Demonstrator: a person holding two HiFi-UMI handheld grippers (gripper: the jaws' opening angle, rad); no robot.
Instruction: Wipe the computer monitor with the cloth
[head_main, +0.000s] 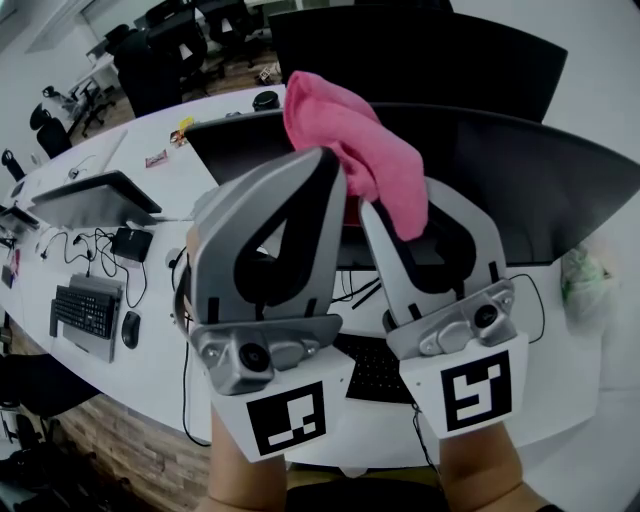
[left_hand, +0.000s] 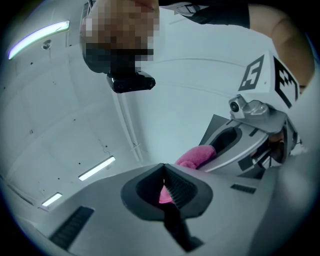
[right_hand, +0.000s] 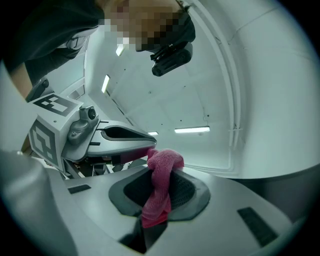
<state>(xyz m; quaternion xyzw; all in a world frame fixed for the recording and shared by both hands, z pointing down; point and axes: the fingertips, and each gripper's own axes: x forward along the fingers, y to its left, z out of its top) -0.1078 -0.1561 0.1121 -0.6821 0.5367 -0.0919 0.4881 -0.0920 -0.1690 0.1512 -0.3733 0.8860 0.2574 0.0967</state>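
Note:
Both grippers are raised side by side in front of the wide black computer monitor (head_main: 540, 190), tips pointing up. A pink cloth (head_main: 355, 150) stands bunched above and between the tips. My right gripper (right_hand: 162, 172) is shut on the cloth (right_hand: 159, 195), which hangs down through the hollow of its jaws. Just to the left, my left gripper (head_main: 335, 165) is shut too, its tip against the cloth (left_hand: 197, 156), with a bit of pink showing inside its jaws. The lower middle of the monitor is hidden behind the grippers.
A second dark monitor (head_main: 420, 50) stands behind the first on the white desk (head_main: 560, 380). A black keyboard (head_main: 375, 372) lies under the grippers. Further left are another keyboard (head_main: 85, 305), a mouse (head_main: 130, 328), cables and a grey screen (head_main: 95, 195). Office chairs (head_main: 160, 50) stand at the back.

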